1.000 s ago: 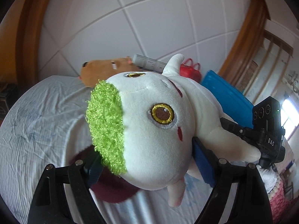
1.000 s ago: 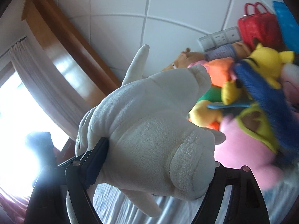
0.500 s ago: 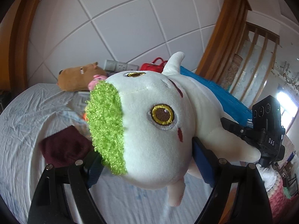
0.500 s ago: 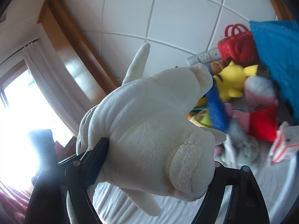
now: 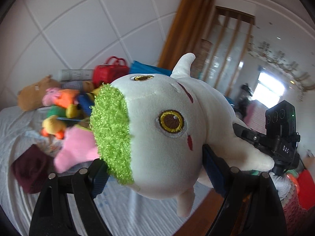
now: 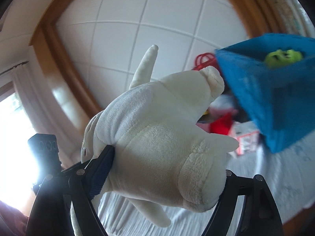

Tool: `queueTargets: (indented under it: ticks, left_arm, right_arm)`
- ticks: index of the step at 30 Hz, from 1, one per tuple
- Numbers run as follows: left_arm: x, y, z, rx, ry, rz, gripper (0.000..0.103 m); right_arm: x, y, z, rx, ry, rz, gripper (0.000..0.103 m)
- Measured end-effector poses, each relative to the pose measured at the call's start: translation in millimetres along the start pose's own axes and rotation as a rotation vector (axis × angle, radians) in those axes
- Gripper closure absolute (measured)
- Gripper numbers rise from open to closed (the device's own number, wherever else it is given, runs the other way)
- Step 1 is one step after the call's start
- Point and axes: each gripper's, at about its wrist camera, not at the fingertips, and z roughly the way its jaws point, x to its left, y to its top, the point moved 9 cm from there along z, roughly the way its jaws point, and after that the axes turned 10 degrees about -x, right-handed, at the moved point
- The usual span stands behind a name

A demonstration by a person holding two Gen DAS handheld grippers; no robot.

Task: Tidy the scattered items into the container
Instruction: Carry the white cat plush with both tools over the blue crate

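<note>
A white shark-like plush toy [image 5: 167, 137] with a curly green mouth patch and a yellow-brown eye hangs above the bed, held at both ends. My left gripper [image 5: 155, 169] is shut on its head. In the right wrist view my right gripper [image 6: 163, 169] is shut on the plush toy's [image 6: 161, 137] cream belly and tail end. The right gripper's black body [image 5: 279, 137] shows past the toy's fin in the left wrist view. A blue fabric container [image 6: 275, 102] stands on the bed at the right, close ahead, with a green toy [image 6: 283, 56] inside.
A pile of colourful plush toys [image 5: 65, 114] lies on the grey-white bedsheet [image 5: 19, 129], with a brown plush [image 5: 33, 96] and a red handbag [image 5: 110, 72] by the padded headboard. A maroon cloth [image 5: 31, 169] lies nearer. A small red-and-white box [image 6: 246, 139] sits by the container.
Both grippers have carried the white plush sideways and a little up across the bed. The toy pile has slid left in both views, and the blue container has come close in the right wrist view.
</note>
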Motion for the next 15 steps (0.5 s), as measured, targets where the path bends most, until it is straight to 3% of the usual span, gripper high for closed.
queueTargets:
  ticks: [6,15]
  left_arm:
    - [-41.1,-18.8,16.3,0.064,-0.112,0.027,0.017]
    - [-104.5,-43.0,37.9,0.123,-0.18,0.062,0.017]
  right_arm:
    - [-23.0,-8.1,-50.0,-0.046,-0.118,0.045,0.022]
    - [-65.7,-15.1,-110.6,-0.09,-0.195,0.107,0.022]
